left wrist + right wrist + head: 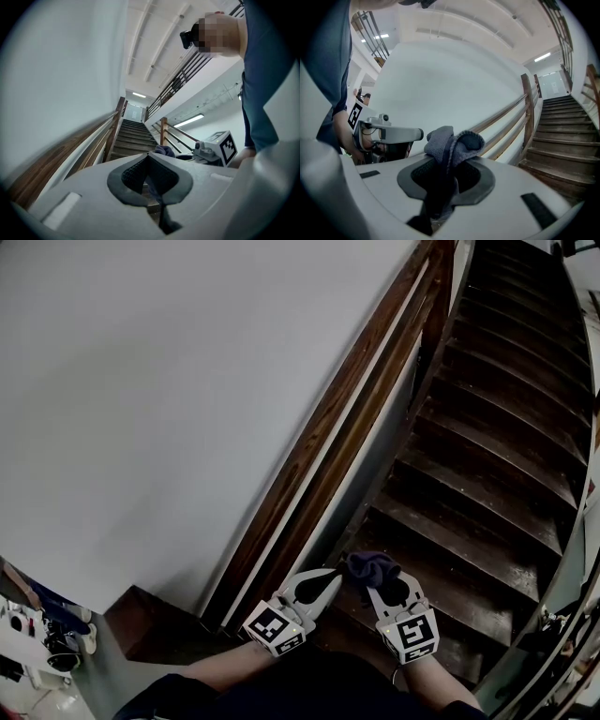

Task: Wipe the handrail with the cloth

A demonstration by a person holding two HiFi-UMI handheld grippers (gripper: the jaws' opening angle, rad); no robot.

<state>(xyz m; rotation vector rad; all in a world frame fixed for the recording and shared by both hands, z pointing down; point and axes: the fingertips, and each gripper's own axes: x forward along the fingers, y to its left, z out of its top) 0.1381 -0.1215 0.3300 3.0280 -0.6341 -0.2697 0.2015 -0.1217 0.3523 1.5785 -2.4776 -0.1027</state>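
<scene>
Wooden handrail (349,395) climbs along the white wall (178,381) at left, with open stairs (487,437) to its right. The right gripper (380,585), near the rail's near end, is clamped on a crumpled dark blue-grey cloth (370,567). The left gripper (328,581) is just beside it, jaws together and empty.

Head view: high, steeply down over stair foot. Gripper views: low, close behind left claw (151,157) and right claw (446,159), facing upstairs. All share handrail (333,427), steps (487,456)
</scene>
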